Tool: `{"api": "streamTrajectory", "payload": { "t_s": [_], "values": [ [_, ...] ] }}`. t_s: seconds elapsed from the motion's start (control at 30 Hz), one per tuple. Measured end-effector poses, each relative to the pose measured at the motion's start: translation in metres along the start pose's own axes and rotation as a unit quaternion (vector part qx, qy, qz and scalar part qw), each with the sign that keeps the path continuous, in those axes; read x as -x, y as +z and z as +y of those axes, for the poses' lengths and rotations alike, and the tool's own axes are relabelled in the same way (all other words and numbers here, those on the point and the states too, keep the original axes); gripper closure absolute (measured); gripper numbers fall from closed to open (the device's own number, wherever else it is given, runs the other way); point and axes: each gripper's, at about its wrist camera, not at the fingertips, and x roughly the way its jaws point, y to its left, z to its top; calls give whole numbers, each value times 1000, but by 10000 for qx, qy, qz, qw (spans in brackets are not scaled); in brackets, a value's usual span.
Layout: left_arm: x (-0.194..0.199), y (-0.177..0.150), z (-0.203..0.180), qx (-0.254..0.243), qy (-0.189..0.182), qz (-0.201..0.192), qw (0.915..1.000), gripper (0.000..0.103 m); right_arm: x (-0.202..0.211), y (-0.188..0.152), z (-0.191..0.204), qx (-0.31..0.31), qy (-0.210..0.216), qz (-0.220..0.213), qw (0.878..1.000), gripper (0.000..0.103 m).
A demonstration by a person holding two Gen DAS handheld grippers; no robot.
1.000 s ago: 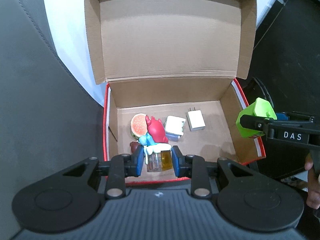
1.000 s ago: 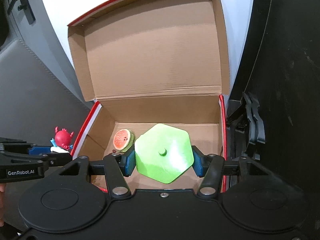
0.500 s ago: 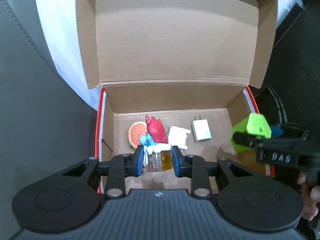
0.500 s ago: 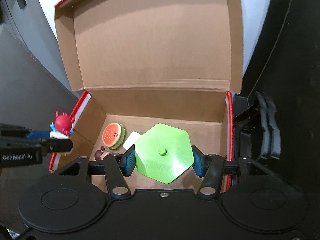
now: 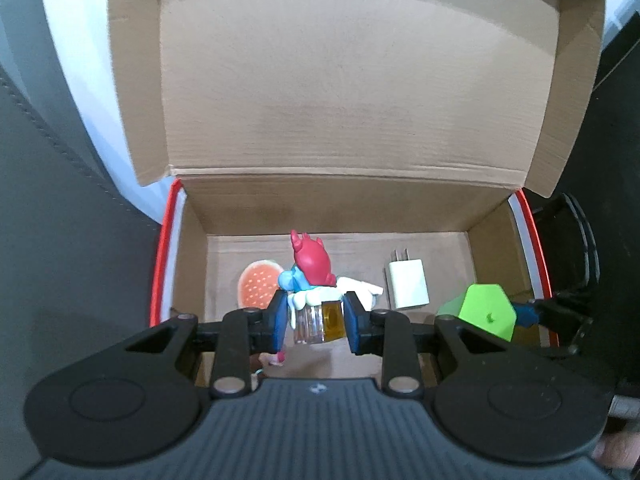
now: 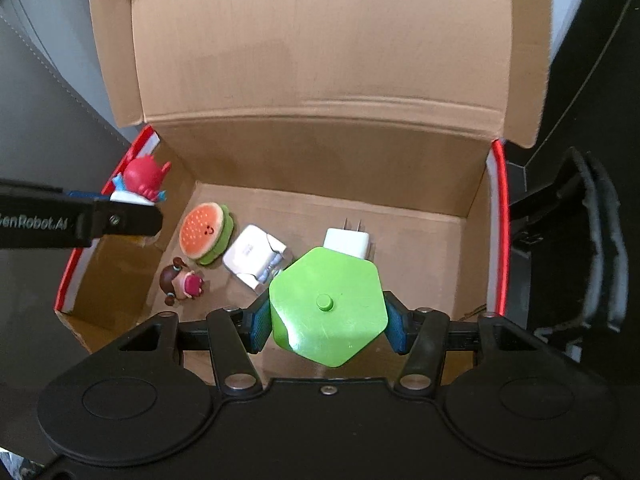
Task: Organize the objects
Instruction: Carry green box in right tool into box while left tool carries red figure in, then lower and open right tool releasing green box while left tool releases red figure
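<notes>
Already clamped, the left gripper (image 5: pixel 315 316) grips a figurine (image 5: pixel 310 276), the right gripper (image 6: pixel 327 325) a green hexagon (image 6: pixel 328 306), both over the box (image 6: pixel 408 204). Dropped carelessly, either could strike the charger (image 6: pixel 347 242) or burger (image 6: pixel 206 234).

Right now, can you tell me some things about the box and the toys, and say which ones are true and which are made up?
1. The cardboard box has its lid open. True.
2. The right gripper holds a green hexagon piece. True.
3. The left gripper is empty. False: it holds a red-topped figure.
4. The burger toy is outside the box. False: it lies inside.
5. A white charger lies in the box. True.
</notes>
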Motion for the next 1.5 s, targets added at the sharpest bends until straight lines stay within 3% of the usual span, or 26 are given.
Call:
{"api": "streamTrajectory", "payload": {
  "t_s": [0.33, 0.87, 0.97, 1.03, 1.5],
  "values": [
    [-33, 9, 0, 258, -112, 235, 9993, 75, -26, -2, 7, 174, 6, 310, 9994, 49],
    [-72, 22, 10, 399, 117, 412, 9983, 75, -54, -4, 13, 246, -204, 498, 9982, 48],
    [-77, 23, 9, 387, 169, 433, 9982, 75, -54, -4, 14, 247, -242, 509, 9981, 42],
    [-79, 23, 8, 383, 169, 449, 9981, 75, -52, -3, 15, 242, -254, 458, 9983, 31],
    [-65, 33, 2, 337, 365, 342, 9982, 73, -22, 4, 3, -142, 37, 308, 9994, 28]
  ]
}}
